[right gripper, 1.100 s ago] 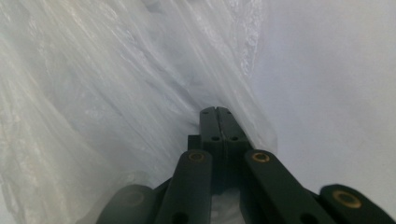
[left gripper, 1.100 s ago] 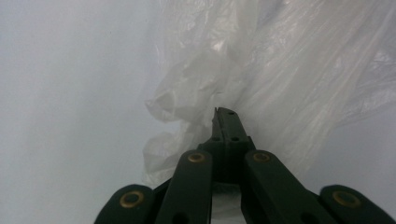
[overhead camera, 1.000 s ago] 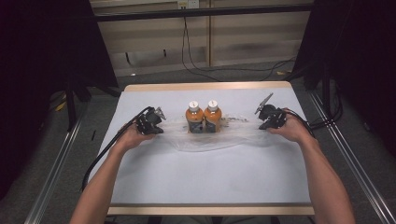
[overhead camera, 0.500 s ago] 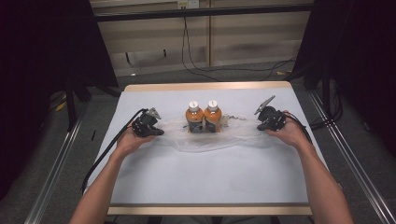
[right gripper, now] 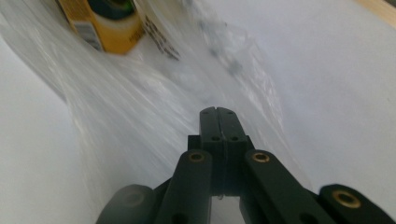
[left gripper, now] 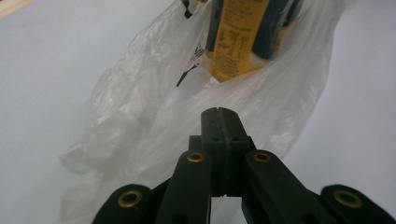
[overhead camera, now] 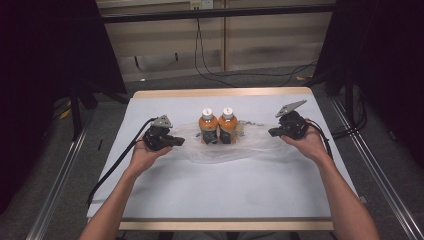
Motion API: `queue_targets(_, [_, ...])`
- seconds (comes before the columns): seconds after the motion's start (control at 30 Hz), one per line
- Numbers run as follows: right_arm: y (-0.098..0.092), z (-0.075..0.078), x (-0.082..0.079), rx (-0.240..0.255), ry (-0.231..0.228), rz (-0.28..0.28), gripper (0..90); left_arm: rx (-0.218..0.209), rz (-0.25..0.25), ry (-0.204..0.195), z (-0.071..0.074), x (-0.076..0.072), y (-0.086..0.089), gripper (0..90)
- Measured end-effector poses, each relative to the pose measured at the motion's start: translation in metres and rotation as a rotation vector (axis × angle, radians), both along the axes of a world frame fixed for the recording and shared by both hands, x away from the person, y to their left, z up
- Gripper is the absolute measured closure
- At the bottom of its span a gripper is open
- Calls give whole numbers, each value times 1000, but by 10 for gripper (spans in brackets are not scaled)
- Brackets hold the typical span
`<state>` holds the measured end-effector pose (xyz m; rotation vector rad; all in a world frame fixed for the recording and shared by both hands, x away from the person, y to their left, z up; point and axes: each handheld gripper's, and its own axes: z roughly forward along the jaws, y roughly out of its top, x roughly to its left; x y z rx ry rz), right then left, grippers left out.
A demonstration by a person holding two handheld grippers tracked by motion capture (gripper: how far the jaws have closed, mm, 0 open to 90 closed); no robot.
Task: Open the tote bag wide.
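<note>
Two bottles of orange drink with white caps, the left bottle (overhead camera: 208, 125) and the right bottle (overhead camera: 228, 124), stand side by side at the table's middle on a clear plastic bag (overhead camera: 220, 149). The bag spreads flat to both sides. My left gripper (overhead camera: 179, 141) is shut on the bag's left end; in the left gripper view its closed tips (left gripper: 219, 113) pinch the film (left gripper: 140, 116) below a yellow-labelled bottle (left gripper: 238, 42). My right gripper (overhead camera: 271, 133) is shut on the bag's right end, tips (right gripper: 218, 112) closed on the film (right gripper: 140, 116), with a bottle base (right gripper: 105, 23) beyond.
The white table sheet (overhead camera: 225, 190) has a wooden edge (overhead camera: 225, 225) at the front. Metal rails (overhead camera: 370, 170) run along both sides. A black cable (overhead camera: 117, 162) trails from the left gripper across the table's left part.
Both hands have shifted slightly toward the table's front with the bag's ends in the jaws. The bottles have stayed upright in place.
</note>
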<state>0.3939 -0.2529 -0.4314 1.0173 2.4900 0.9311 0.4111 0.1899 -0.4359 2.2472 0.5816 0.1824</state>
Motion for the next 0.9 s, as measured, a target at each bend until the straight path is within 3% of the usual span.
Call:
queue_targets(0.23, [13,7,-7,65,-16,48,900,-29,-11,-12,8,-24,0,900])
queue_targets(0.37, [24,8,-7,97,-17,68,900,-106,-12,-7,11,-35,-5,900])
queue_targets(0.4, [24,8,-7,97,-17,68,900,-106,-19,-12,11,-36,-8,900])
queue_targets(0.57, [40,11,-4,109,-25,101,900,-145,-27,-12,6,-39,-28,900])
queue_targets(0.7, [50,13,2,131,-19,122,900,-143,-70,-23,6,-39,-52,900])
queue_targets(0.73, [53,13,5,129,-16,131,900,-162,-77,-15,5,-38,-58,900])
queue_targets(0.77, [59,15,11,125,-13,141,900,-146,-78,-21,3,-34,-68,900])
queue_targets(0.9, [70,17,20,125,-9,149,900,-157,-70,-22,2,-28,-79,900])
